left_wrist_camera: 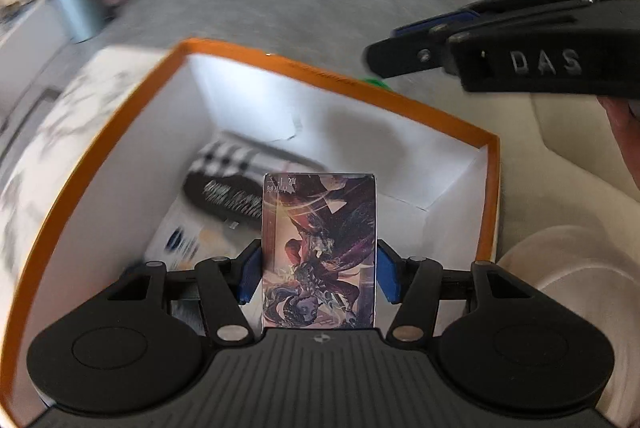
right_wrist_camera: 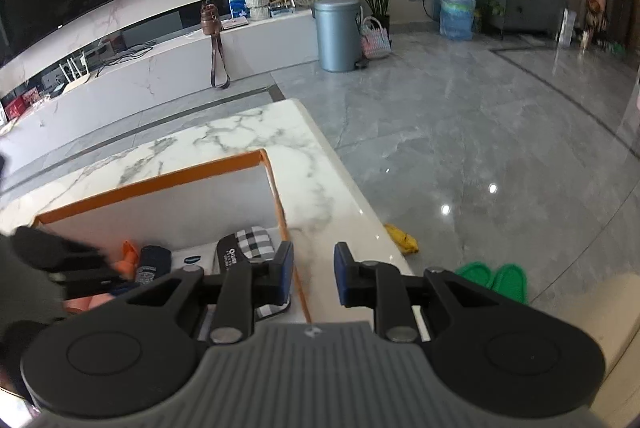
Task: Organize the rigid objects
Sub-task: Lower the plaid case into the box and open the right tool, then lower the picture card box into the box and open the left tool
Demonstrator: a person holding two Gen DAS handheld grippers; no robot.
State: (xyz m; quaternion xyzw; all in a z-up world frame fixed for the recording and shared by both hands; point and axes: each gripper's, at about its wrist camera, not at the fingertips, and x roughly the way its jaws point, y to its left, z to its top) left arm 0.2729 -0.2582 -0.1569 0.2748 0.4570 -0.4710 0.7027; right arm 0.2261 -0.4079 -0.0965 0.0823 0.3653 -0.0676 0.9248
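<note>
My left gripper is shut on a picture card pack with dark fantasy artwork, its blue pads pressing both long edges. It hangs over an orange-rimmed white box. Inside the box lie a black-and-white checked pouch and some printed packets. My right gripper stands open with nothing between its fingers, just above the box's right wall. In the left wrist view the right gripper reaches in from the upper right. The left gripper is a dark blur at the left.
The box sits on a white marble table near its corner. A pale round dish lies right of the box. On the grey floor are green slippers, a yellow object and a blue-grey bin.
</note>
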